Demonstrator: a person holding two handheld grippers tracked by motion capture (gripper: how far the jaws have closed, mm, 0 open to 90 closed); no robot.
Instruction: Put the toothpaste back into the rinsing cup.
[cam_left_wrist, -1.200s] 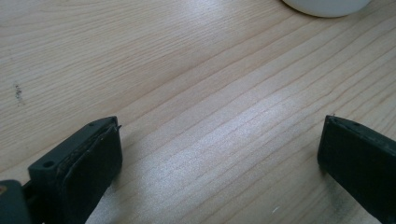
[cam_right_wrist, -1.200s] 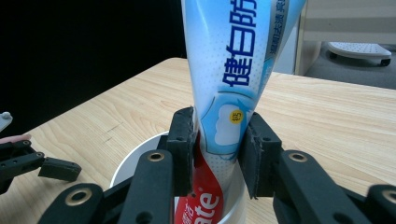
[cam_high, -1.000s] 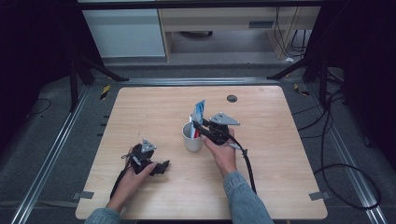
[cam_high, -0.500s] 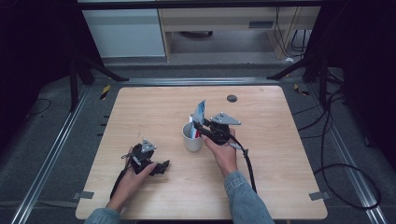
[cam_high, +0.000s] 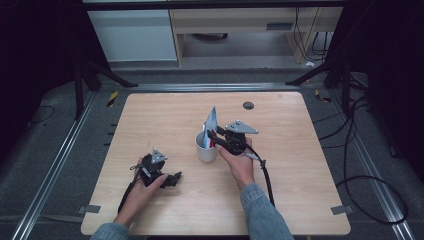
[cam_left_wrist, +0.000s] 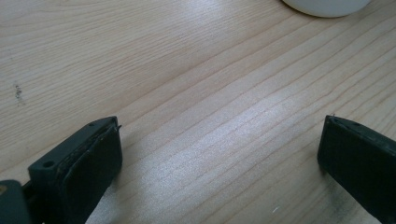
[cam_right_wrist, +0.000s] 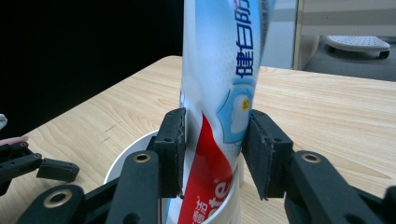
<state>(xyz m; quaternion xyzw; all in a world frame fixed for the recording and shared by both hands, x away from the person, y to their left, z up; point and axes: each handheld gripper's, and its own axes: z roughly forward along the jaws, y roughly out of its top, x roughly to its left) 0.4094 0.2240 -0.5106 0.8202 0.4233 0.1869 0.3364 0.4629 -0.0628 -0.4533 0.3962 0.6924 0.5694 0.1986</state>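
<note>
**Toothpaste tube stands in the cup between loosening jaws**

The pale wooden bench (cam_high: 300, 200) lies largely bare: broad open board runs along its far edge, its right side and its near edge. A small dark round disc (cam_high: 248, 105) sits alone near the far edge. The dark surroundings beyond the bench are hard to make out.

The white round cup (cam_high: 205, 148) stands near the middle of the bench, well clear of every edge. In the left gripper view its base is cut off by the top of the frame.

The white, blue and red toothpaste tube (cam_right_wrist: 224, 79) stands upright in the cup, leaning slightly, its top cut off in the right gripper view and its lower end hidden inside the cup.

The right gripper (cam_right_wrist: 214, 154) reaches the tube from the right, its jaws having just been opening; the tube sits between them, and whether the pads press it I cannot tell.

The left gripper (cam_left_wrist: 219, 158) rests low over bare bench left of the cup, jaws wide apart with nothing between them.
</note>
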